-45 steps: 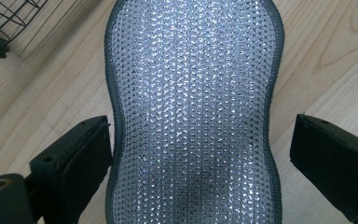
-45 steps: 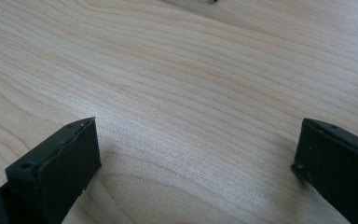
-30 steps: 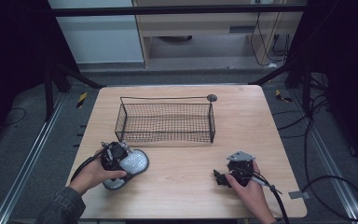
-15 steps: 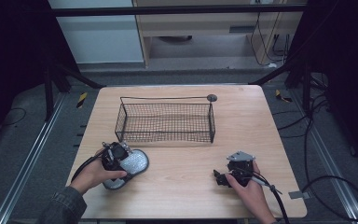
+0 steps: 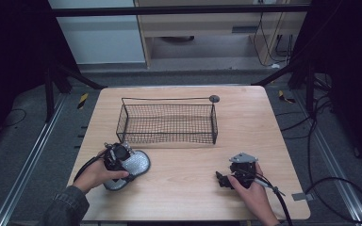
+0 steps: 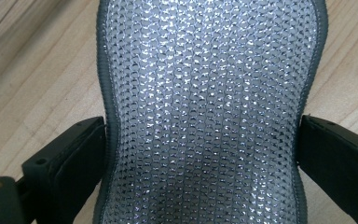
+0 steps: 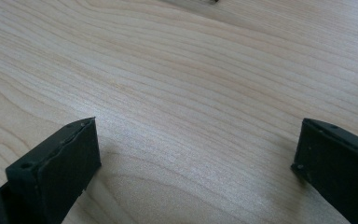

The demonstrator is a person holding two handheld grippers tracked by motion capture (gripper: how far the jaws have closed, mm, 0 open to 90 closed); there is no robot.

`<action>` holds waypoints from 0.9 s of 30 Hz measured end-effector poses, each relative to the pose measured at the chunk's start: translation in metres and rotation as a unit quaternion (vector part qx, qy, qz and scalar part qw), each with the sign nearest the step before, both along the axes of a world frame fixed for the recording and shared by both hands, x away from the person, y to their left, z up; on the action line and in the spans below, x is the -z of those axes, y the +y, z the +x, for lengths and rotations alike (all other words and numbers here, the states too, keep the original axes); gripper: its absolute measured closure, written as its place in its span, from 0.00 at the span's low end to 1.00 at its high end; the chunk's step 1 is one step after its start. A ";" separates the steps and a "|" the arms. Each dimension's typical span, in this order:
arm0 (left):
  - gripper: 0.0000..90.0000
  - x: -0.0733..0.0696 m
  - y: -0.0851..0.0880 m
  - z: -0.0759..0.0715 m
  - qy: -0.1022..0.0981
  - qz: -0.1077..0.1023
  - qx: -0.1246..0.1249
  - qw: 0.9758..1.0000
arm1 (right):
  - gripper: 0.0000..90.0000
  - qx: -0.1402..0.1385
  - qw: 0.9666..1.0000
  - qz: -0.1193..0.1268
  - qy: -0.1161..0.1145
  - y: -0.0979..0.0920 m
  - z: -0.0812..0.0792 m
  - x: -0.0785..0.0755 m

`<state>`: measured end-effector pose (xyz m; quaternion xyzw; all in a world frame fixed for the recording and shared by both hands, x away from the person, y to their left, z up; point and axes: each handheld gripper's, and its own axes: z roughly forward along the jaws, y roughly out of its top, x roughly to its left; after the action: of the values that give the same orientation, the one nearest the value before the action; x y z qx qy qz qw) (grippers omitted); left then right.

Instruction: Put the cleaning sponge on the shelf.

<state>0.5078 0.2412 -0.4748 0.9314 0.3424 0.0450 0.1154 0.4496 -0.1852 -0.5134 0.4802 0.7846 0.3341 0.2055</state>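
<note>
A silvery, glittering mesh insole-shaped pad with a grey edge lies flat on the wooden table at the front left. My left gripper is down over it. In the left gripper view the pad runs up between the two black jaws, which stand wide apart, one at each side of its narrow waist and right at its edges. My left gripper is open. At the front right my right gripper rests low over bare wood. In its own view my right gripper is open with nothing between the jaws.
A black wire basket stands in the middle of the table toward the back, with nothing visible inside. A small dark round disc sits at its far right corner. Dark frame legs and cables surround the table on the floor.
</note>
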 end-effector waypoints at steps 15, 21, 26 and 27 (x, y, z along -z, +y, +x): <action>0.10 0.001 0.000 -0.001 -0.009 0.003 0.001 1.000 | 0.00 -0.003 1.000 -0.001 0.000 0.000 0.000 0.000; 0.13 -0.006 -0.001 -0.006 -0.021 0.008 0.012 1.000 | 0.00 -0.003 1.000 -0.001 0.000 0.000 0.000 0.000; 0.14 -0.017 0.001 -0.011 -0.039 0.003 0.022 0.999 | 0.00 -0.002 1.000 -0.001 0.001 0.000 0.000 0.000; 0.14 -0.018 0.002 -0.011 -0.042 0.003 0.026 0.999 | 0.00 -0.002 1.000 -0.001 0.001 0.000 0.000 0.000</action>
<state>0.4968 0.2431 -0.4564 0.9375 0.3132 0.0819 0.1277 0.4493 -0.1849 -0.5132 0.4785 0.7862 0.3333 0.2046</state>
